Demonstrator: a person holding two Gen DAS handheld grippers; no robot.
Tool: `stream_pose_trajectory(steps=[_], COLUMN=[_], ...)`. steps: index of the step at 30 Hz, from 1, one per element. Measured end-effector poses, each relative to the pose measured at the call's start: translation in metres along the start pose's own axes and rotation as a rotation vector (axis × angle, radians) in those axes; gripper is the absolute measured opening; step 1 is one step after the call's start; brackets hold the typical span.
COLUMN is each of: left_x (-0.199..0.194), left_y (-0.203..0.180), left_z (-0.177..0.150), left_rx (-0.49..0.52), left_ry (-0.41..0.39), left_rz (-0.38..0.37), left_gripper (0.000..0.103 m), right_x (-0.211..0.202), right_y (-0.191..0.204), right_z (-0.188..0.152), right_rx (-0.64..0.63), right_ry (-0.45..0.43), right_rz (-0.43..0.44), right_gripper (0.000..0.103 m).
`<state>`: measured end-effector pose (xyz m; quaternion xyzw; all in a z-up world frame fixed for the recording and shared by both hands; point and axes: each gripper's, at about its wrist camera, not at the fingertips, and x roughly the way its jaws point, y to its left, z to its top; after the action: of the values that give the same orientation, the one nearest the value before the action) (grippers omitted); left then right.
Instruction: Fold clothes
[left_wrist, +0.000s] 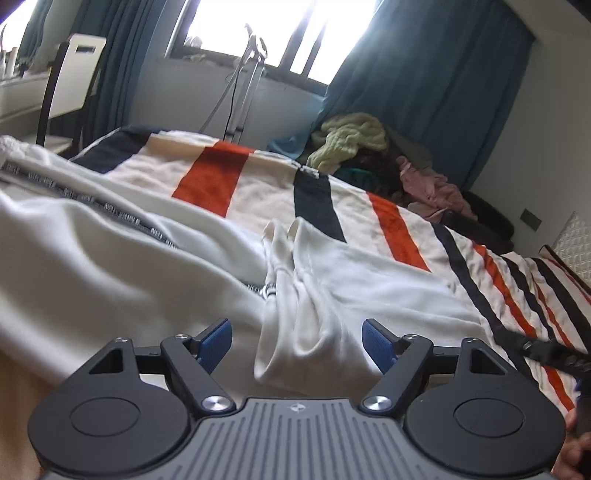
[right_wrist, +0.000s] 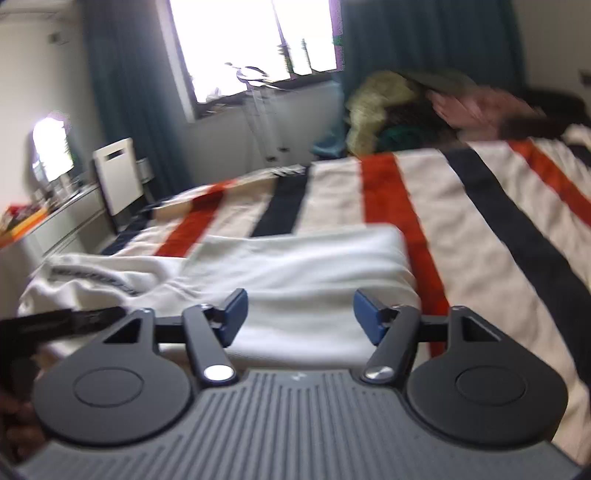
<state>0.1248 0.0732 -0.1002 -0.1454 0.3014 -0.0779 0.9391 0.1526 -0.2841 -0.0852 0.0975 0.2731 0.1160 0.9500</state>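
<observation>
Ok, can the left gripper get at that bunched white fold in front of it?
Probably yes. The left gripper is open, and the bunched fold of the white garment rises between its blue pads, with nothing lying over it.

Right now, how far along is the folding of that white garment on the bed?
Early. The white garment lies rumpled on the striped blanket, though its far edge looks straight in the right wrist view. Nothing is in hand: left gripper and right gripper are both open above it. The clothes pile waits.
</observation>
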Motion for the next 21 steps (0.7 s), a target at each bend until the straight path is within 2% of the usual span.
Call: stream_pose_trajectory(steps=[4,6,11,14,17,19,21], left_x=[0.000,-0.001,-0.001,0.007,0.017,0.020,0.021], left_y=[-0.005,-0.008,-0.008,-0.006,-0.001,0.001,-0.001], left_z=[-0.001,-0.002,-0.001,-0.003,-0.006,-0.008,-0.009], left_rx=[0.030,0.053,0.049,0.047,0.003,-0.008,0.014], left_ry=[-0.002,-0.008,-0.003,0.035,0.081,0.085,0.073], left_rz=[0.008,0.021,0.015,0.025,0.020,0.015,0.022], left_gripper=[0.077,0.077,0.077,0.077,0.077,0.072,0.059], right_x=[0.011,0.017,0.033,0.035,0.036,0.037,0.038], right_y=[-0.014,-0.020,-0.033,-0.033,-0.030,-0.030,-0.030], right_z=[-0.005,-0.008,-0.016,-0.017,-0.018,-0.019,-0.019], right_rx=[0.035,0.043,0.064,0.062,0.049,0.048,0.047], right_ry=[0.003,0.010,0.026,0.035,0.036,0.037,0.040], right_rz=[-0.056,-0.080,-0.137,-0.141,-0.149,-0.151,-0.151], right_gripper=[0.043,0.038,0.038,0.038,0.038,0.038,0.038])
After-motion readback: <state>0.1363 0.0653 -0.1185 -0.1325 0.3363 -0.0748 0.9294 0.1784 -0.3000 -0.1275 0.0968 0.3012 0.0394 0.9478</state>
